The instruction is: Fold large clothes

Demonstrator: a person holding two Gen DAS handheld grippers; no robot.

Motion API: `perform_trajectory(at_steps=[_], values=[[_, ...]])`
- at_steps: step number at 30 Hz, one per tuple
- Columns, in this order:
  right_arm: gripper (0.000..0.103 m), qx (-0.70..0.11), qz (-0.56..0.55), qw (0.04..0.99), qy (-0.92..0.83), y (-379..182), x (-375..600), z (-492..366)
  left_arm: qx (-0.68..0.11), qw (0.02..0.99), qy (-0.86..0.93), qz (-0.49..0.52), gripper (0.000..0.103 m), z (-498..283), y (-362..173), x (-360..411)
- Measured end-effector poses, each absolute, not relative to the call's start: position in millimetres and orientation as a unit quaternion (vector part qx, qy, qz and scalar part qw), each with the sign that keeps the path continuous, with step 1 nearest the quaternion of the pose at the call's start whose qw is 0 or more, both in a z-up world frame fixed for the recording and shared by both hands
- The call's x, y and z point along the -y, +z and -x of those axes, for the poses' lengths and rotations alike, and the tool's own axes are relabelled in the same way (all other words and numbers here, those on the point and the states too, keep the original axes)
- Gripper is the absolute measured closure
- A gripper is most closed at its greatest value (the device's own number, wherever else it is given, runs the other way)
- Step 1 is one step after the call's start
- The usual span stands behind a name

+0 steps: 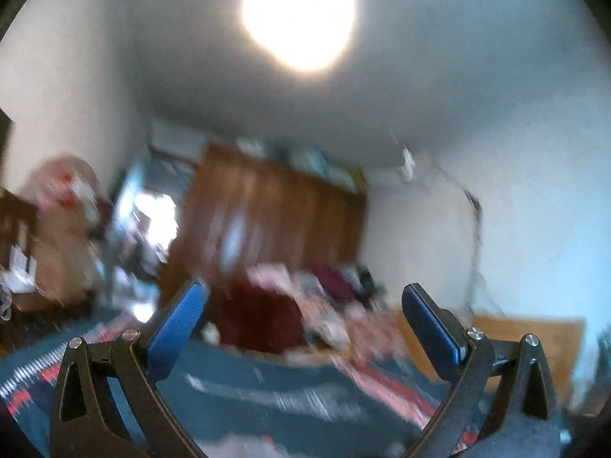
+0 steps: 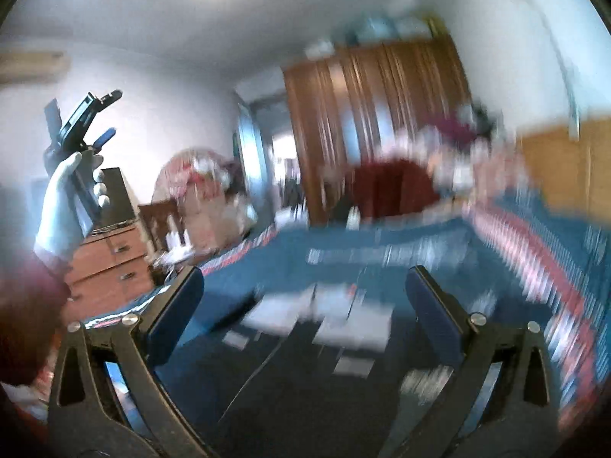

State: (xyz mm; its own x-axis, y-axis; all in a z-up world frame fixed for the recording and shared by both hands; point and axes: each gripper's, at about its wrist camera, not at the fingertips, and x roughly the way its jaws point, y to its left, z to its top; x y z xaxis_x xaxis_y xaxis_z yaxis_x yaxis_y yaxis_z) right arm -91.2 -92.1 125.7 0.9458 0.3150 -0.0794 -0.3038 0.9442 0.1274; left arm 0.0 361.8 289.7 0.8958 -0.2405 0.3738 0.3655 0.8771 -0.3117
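Both views are blurred by motion. My left gripper (image 1: 303, 294) is open, raised above the bed, with nothing between its blue pads. In the right wrist view that same left gripper (image 2: 103, 118) is held high at the left by a gloved hand (image 2: 61, 206). My right gripper (image 2: 303, 278) is also open and empty, lower over the bed. A dark garment with pale patches (image 2: 324, 328) lies on the blue patterned bedspread (image 2: 420, 236) just ahead of the right gripper. A dark red heap of clothes (image 1: 263, 320) (image 2: 385, 187) sits at the bed's far end.
A brown wardrobe (image 1: 275, 210) (image 2: 374, 114) stands behind the bed. A wooden chest of drawers (image 2: 110, 263) is left of the bed, with a pale round bundle (image 2: 198, 198) beside it. A wooden headboard (image 1: 534, 339) (image 2: 565, 160) is at the right. A ceiling lamp (image 1: 298, 11) glares overhead.
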Motion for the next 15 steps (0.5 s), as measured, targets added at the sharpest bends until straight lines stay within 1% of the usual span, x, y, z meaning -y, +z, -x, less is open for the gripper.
perform_trajectory(at_steps=[3, 4, 5, 6, 7, 8, 9, 11, 13, 15], values=[[0.0, 0.06, 0.012, 0.996, 0.069, 165, 94, 111, 0.197, 0.919, -0.14, 0.31, 0.0, 7, 302, -420], [0.0, 0.082, 0.018, 0.996, 0.031, 170, 97, 111, 0.197, 0.915, -0.136, 0.323, 0.0, 6, 301, -430], [0.0, 0.076, 0.013, 0.997, 0.015, 170, 103, 104, 0.196, 0.916, -0.132, 0.325, 0.0, 2, 297, -434], [0.0, 0.051, 0.004, 0.999, 0.016, 168, 113, 94, 0.187, 0.924, -0.121, 0.31, 0.0, -4, 291, -432], [0.0, 0.003, -0.008, 0.999, 0.036, 162, 126, 75, 0.177, 0.934, -0.115, 0.288, 0.0, -10, 288, -428], [0.0, -0.046, -0.023, 0.998, 0.048, 149, 142, 56, 0.159, 0.948, -0.108, 0.252, 0.0, -20, 277, -418], [0.0, -0.078, -0.036, 0.996, 0.037, 134, 160, 41, 0.132, 0.964, -0.097, 0.207, 0.0, -33, 262, -402], [0.0, -0.124, -0.054, 0.991, 0.014, 106, 193, 21, 0.067, 0.986, -0.081, 0.132, 0.0, -63, 214, -377], [0.0, -0.169, -0.101, 0.98, -0.008, 77, 239, 0, -0.024, 0.991, -0.086, 0.101, 0.0, -105, 160, -354], [0.0, -0.202, -0.152, 0.967, -0.036, 47, 287, -18, -0.117, 0.986, -0.078, 0.092, 0.0, -144, 95, -339]])
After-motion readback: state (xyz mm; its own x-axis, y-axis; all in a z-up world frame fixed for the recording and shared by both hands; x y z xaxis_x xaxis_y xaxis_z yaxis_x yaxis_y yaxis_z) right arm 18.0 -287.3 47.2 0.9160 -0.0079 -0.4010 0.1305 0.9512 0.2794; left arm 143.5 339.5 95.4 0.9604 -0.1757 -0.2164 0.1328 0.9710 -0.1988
